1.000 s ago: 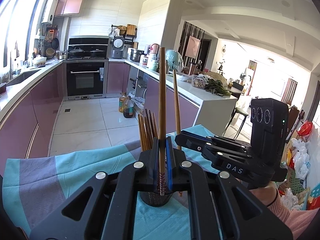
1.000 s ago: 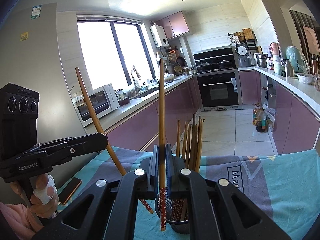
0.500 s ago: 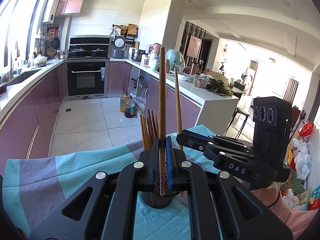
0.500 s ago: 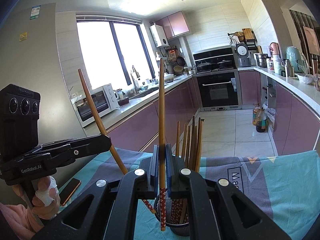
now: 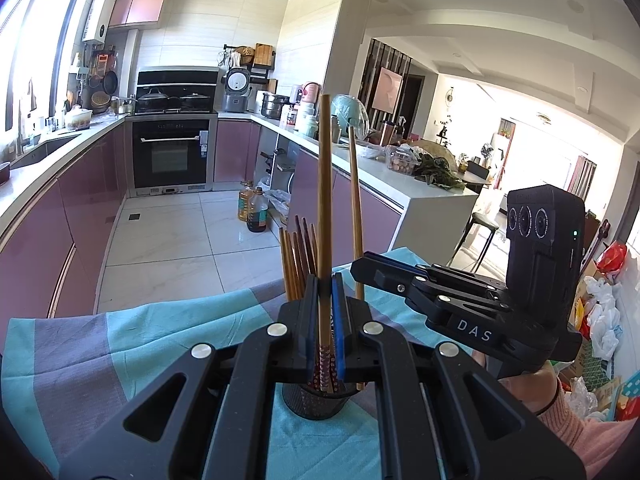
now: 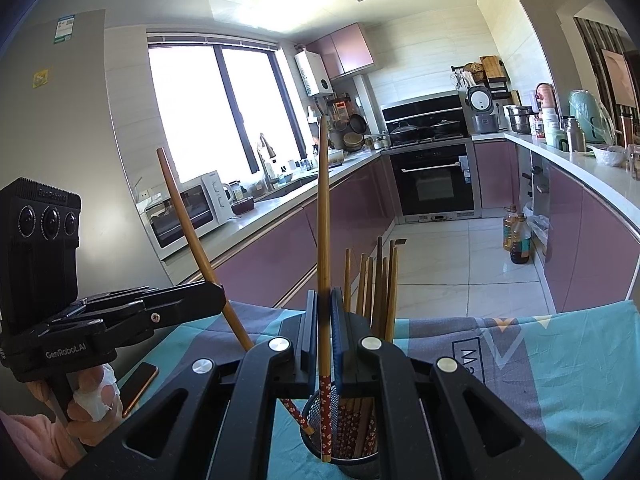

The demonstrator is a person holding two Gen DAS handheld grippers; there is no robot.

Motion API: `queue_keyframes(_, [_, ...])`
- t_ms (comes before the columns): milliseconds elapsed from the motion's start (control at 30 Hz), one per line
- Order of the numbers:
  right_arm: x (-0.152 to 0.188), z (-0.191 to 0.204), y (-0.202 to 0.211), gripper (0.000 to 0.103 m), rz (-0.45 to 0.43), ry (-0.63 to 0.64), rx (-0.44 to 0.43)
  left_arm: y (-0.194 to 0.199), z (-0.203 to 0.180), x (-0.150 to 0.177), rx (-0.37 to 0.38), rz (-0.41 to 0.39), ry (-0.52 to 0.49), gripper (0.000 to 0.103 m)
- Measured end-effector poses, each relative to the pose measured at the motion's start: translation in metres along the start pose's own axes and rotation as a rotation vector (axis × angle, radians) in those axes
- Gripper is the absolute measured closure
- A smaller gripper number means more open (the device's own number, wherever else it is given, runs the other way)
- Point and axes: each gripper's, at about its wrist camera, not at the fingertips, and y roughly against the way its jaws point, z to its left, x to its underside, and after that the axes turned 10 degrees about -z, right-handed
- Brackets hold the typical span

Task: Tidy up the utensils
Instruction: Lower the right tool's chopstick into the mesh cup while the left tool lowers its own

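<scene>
Since a second ago, both chopsticks have been lowered toward the mesh holder (image 6: 344, 432). One is pinched by each hand-held gripper, left (image 5: 325, 312) and right (image 6: 325, 320); insertion is judged imminent.

Matt wooden chopsticks (image 6: 323, 240) stand in a dark metal mesh holder (image 6: 352, 436) on creased cloth (image 6: 560, 368).
</scene>
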Motion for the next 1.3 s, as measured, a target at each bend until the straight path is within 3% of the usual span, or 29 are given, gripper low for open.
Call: queue_keyframes(1300, [0.008,-0.008,-0.013,0.098,0.013,-0.018,0.038,-0.024,0.001,-0.008,-0.017,0.05,0.004,0.096])
